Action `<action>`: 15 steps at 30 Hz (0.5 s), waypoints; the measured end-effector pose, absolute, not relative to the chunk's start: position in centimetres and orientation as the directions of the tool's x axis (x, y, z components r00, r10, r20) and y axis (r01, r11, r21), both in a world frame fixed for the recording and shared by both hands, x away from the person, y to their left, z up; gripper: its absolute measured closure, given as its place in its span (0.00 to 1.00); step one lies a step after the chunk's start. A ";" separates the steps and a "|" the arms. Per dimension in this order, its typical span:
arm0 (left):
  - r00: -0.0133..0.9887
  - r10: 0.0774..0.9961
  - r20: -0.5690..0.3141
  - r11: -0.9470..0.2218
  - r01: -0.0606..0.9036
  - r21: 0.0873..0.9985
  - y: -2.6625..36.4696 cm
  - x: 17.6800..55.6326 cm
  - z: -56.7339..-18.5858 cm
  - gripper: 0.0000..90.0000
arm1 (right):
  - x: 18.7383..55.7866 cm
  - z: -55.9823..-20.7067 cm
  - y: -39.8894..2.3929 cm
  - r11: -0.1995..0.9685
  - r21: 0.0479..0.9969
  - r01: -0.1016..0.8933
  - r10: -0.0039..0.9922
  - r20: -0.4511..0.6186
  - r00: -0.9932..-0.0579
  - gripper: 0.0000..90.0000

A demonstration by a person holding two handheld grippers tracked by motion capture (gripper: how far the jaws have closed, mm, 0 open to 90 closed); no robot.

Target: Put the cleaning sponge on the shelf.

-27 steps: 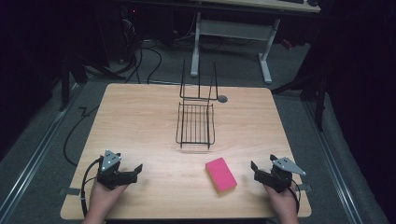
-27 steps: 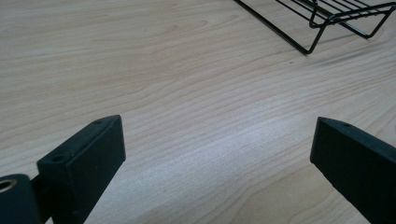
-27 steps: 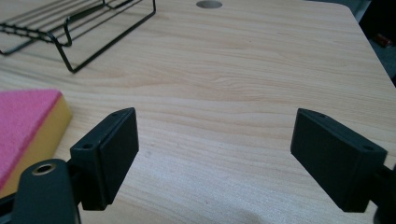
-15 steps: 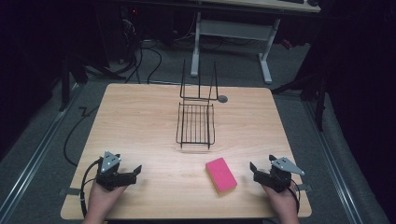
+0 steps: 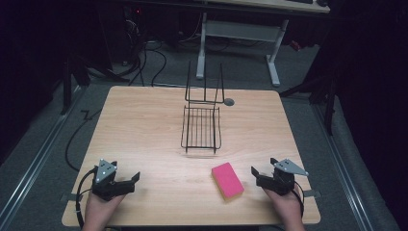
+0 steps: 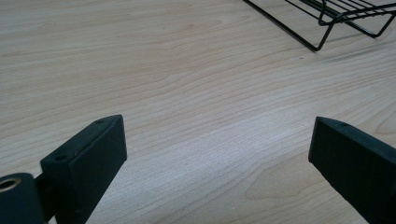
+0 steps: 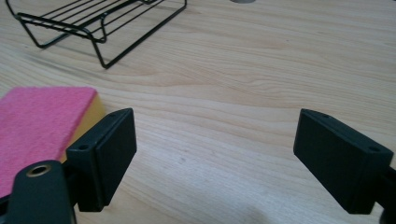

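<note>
Nothing has moved: pink sponge (image 5: 227, 180) lies just beside the released right tongs (image 5: 255, 173), left tongs (image 5: 136, 177) released too.

No legible text, label, brand, number or sign is found in any view. None is carried by the table (image 5: 144, 125), the wire rack (image 5: 201, 127) or the pink sponge (image 5: 227, 180).

L gripper (image 5: 129, 180) near-left, held by left hand (image 5: 101, 207), jaws wide apart, pointing right and a bit far. R gripper (image 5: 255, 174) near-right, held by right hand (image 5: 285, 204), jaws wide apart, pointing left. Both low, nothing between jaws.
</note>
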State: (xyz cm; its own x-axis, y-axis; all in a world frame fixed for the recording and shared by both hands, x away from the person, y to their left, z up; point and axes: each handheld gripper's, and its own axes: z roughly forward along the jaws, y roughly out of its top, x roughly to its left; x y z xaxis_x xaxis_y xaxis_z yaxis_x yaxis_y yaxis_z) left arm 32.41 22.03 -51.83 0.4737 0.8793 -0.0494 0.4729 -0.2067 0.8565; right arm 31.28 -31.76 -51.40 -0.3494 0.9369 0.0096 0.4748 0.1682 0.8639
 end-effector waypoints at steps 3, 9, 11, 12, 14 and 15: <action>0.492 0.870 -0.041 -0.224 0.467 0.855 21.9 32.4 -51.7 0.05 | 31.2 -51.3 -31.6 0.169 0.864 0.475 0.935 0.013 -0.355 0.14; 0.518 0.855 -0.039 -0.245 0.467 0.850 22.0 32.5 -51.9 0.05 | 31.1 -50.9 -31.1 0.180 0.872 0.455 0.927 0.005 -0.376 0.13; 0.513 0.856 -0.066 -0.223 0.480 0.848 22.1 32.5 -52.1 0.05 | 31.0 -50.8 -30.9 0.162 0.880 0.446 0.927 0.020 -0.376 0.13; 0.509 0.860 -0.048 -0.225 0.462 0.858 22.0 32.4 -51.9 0.05 | 30.9 -50.6 -30.5 0.164 0.880 0.446 0.920 0.027 -0.391 0.13; 0.511 0.859 -0.033 -0.233 0.447 0.864 21.8 32.5 -51.8 0.05 | 30.7 -50.5 -30.0 0.188 0.877 0.442 0.913 0.011 -0.409 0.12; 0.511 0.859 -0.033 -0.233 0.447 0.864 21.8 32.5 -51.8 0.05 | 30.7 -50.5 -30.0 0.188 0.877 0.442 0.913 0.011 -0.409 0.12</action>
State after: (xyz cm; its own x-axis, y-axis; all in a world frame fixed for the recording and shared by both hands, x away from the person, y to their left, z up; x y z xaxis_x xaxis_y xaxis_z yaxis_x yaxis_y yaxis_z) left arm 32.46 21.83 -51.77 0.5111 0.8589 -0.0328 0.4467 -0.2329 0.8638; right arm 30.72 -30.03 -50.49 -0.4087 0.9126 0.0108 0.4423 0.1877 0.8770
